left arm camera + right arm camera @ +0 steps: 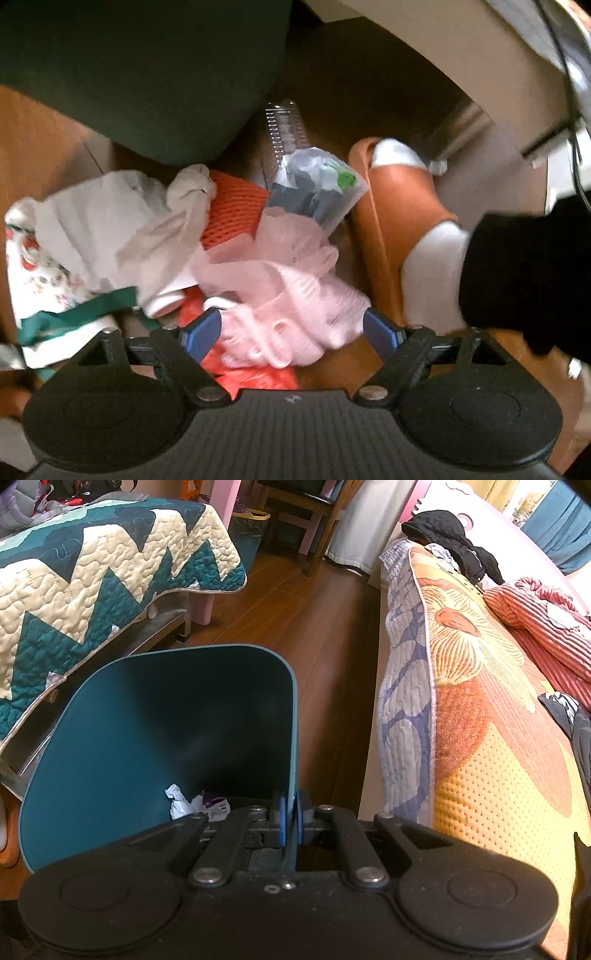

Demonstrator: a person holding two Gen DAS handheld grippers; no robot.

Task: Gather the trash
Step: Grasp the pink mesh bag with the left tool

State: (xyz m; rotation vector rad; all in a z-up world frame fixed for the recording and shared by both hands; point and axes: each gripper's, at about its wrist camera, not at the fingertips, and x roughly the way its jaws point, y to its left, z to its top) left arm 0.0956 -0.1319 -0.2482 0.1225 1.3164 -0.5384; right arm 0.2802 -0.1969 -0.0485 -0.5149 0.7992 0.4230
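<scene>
The left tongs (291, 330) are gaping over a pink foam net (291, 295) in the floor litter; the right tongs (291, 821) are pinching the teal bin (159, 720) rim. Pickup step, seemingly; next calls for closing squarely on the net.

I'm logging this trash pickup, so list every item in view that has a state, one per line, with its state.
left hand-held gripper: open, over the pink foam netting, nothing pinched.
right hand-held gripper: shut on the bin wall.
teal bin: tilted, nearly empty, a few paper scraps at the bottom.
pink foam netting: loose on the trash pile.
clear plastic bag: crumpled, lying on the pile.
white tissue: crumpled.
</scene>
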